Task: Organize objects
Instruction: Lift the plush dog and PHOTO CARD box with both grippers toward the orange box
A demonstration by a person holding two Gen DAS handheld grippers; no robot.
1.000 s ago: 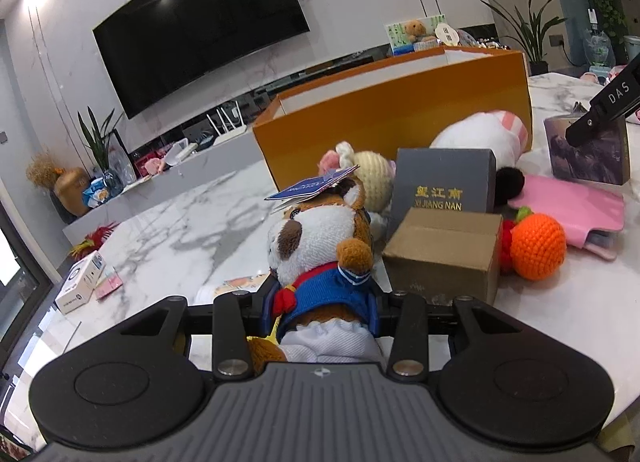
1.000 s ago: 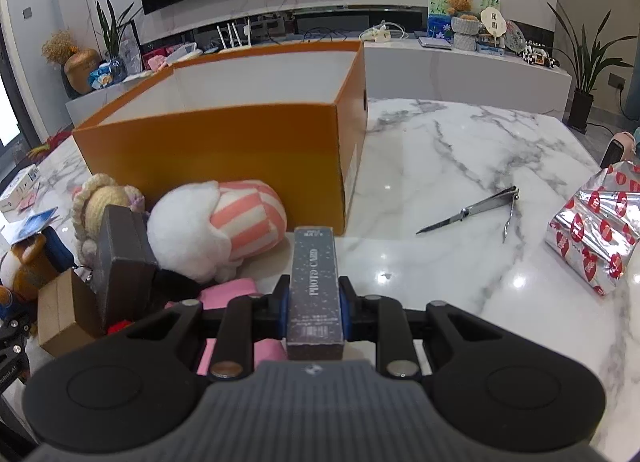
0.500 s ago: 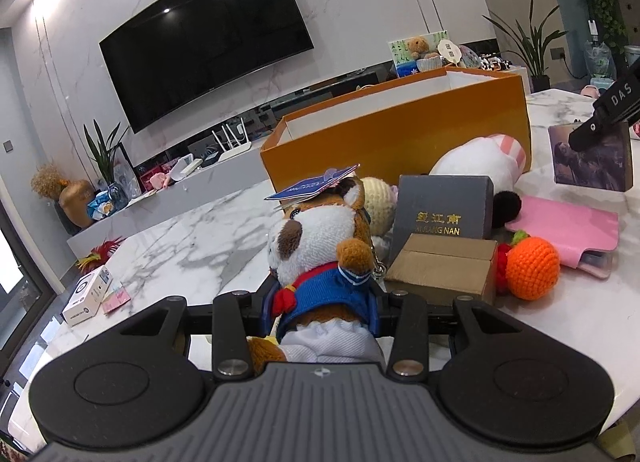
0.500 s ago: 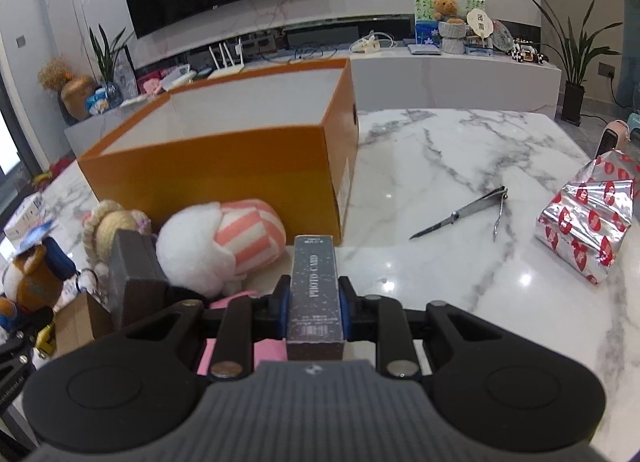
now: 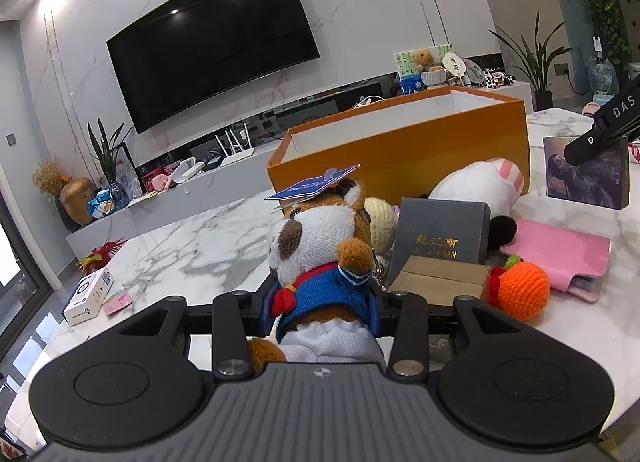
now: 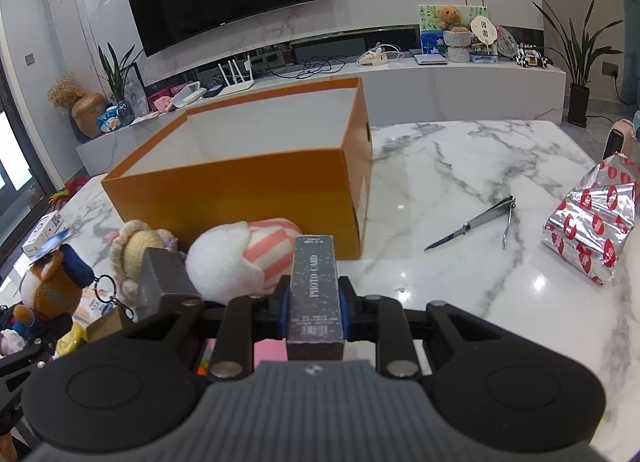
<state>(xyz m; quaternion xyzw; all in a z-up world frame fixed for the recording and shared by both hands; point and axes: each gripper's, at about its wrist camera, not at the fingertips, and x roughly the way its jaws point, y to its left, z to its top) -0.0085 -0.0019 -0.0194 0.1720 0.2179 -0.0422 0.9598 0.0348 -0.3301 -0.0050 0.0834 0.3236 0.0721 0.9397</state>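
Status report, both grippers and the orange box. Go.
Left gripper shut on plush dog. Right gripper shut on photo card box. Orange box open, ahead of both. Striped plush lies against its front wall.

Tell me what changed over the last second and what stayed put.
Both tools rose: the left tool lifted the plush dog, the right tool lifted the photo card box, and more of the orange box interior now shows. Neither grip was released. The other toys and boxes on the marble table stayed put.
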